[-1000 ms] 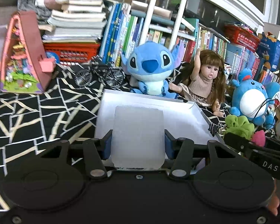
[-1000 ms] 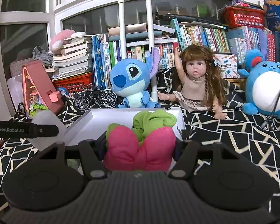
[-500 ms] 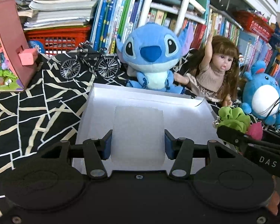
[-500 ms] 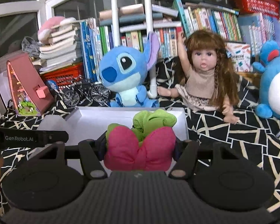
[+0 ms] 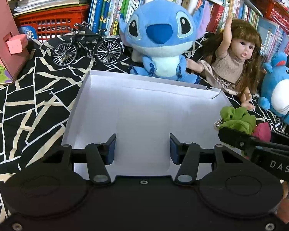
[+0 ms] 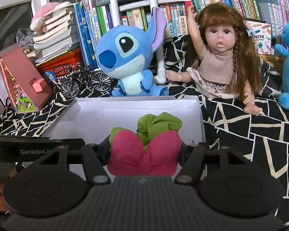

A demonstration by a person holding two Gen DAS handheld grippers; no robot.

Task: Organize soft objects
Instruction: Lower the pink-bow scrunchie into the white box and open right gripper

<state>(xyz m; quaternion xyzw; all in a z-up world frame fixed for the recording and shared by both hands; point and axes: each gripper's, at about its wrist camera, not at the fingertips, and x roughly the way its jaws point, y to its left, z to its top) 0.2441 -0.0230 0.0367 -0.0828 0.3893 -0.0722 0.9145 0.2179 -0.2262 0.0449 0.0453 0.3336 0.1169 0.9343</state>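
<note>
The tabletop (image 5: 28, 104) wears a black cloth with pale lines. On it sits a white tray (image 5: 98, 80), with nothing on its floor yet. Behind it stand a blue plush (image 5: 160, 38) and a doll (image 5: 233, 57).

Both claws have come closer to the tray since a moment ago. It looks bigger now in both views, and the claws hang right over it.

The left claw (image 5: 142, 147) grips a pale soft block (image 5: 142, 130), which is hard to tell from the white tray under it. The right claw (image 6: 144, 150) is squeezed onto a pink and green bow (image 6: 142, 154), above the tray's right side.

So both soft things look ready to go in. The next step is likely to lower them and let go.
</note>
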